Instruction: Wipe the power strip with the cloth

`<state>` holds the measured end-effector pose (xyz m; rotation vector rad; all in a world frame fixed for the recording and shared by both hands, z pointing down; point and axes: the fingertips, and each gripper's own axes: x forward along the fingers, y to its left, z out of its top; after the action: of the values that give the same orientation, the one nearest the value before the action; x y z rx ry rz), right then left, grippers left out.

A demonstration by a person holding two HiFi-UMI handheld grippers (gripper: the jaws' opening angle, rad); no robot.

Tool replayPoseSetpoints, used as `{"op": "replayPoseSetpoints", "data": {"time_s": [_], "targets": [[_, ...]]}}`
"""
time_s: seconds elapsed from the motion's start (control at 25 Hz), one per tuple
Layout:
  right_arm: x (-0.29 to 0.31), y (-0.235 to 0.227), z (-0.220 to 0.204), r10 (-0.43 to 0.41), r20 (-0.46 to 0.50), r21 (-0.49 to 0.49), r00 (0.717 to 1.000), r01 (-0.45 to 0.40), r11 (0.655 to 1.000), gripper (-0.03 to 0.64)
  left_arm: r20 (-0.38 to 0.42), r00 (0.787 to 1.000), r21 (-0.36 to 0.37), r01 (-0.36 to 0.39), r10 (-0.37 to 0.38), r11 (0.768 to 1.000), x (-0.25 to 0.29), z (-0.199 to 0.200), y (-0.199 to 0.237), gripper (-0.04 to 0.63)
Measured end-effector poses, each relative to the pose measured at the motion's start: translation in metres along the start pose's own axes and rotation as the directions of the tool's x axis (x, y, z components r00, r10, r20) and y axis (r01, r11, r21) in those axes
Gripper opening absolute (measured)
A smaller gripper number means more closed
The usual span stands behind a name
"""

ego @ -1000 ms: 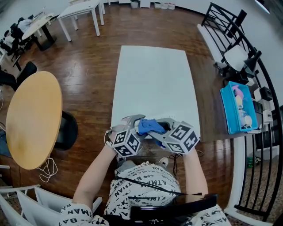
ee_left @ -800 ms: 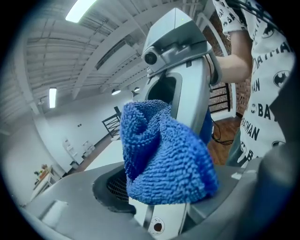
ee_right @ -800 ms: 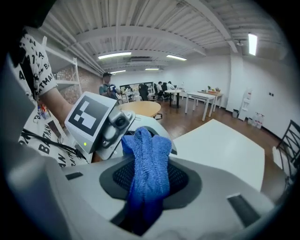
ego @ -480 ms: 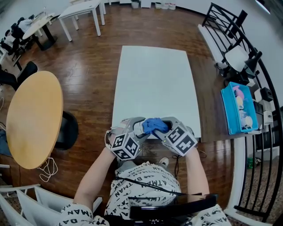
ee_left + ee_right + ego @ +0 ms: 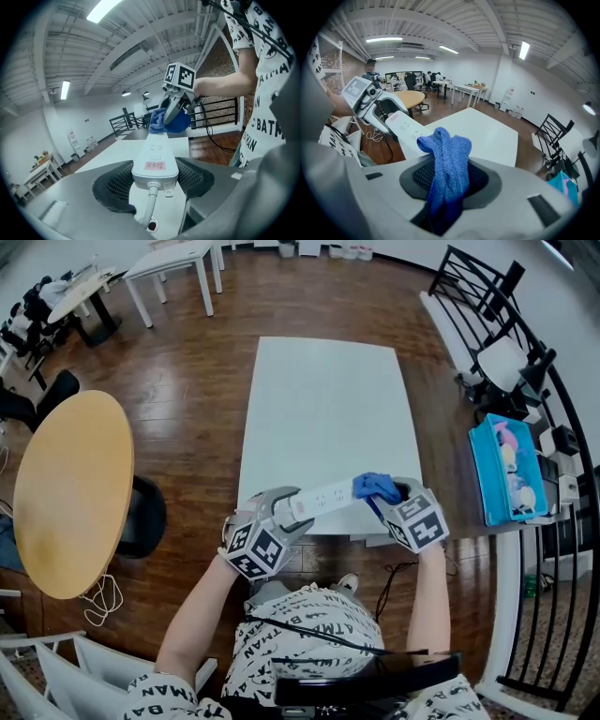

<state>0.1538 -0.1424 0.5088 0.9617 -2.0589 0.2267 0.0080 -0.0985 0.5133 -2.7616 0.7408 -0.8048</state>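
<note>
1. Over the table's [image 5: 319, 409] near edge: white power strip [image 5: 323, 500], lifted.
2. Left gripper [image 5: 284, 510]: clamped on the strip's cord end.
3. Right gripper [image 5: 392, 495]: clamped on blue cloth [image 5: 375, 486], touching the strip's other end.

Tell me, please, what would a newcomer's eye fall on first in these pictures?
The bright blue cloth stands out first, pinched in the right gripper and held at one end of the white power strip. The left gripper clamps the strip's other end, where the cord comes out. All of this sits at the near edge of the long white table.
</note>
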Motion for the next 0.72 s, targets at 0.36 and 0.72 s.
{"op": "replayPoseSetpoints", "data": {"time_s": [0.36,0.72], "targets": [[-0.018,0.006,0.012,-0.022,0.104,0.049,0.994,0.017,0.999,0.141,0.001,1.000,-0.065,-0.013,0.013,0.998,0.005,-0.004,0.014,0.282],[-0.019,0.063,0.039,0.104,0.180,-0.001,0.978,-0.106,0.994,0.141,-0.001,0.998,-0.152,-0.055,0.056,0.987,0.007,-0.008,0.031,0.282]]}}
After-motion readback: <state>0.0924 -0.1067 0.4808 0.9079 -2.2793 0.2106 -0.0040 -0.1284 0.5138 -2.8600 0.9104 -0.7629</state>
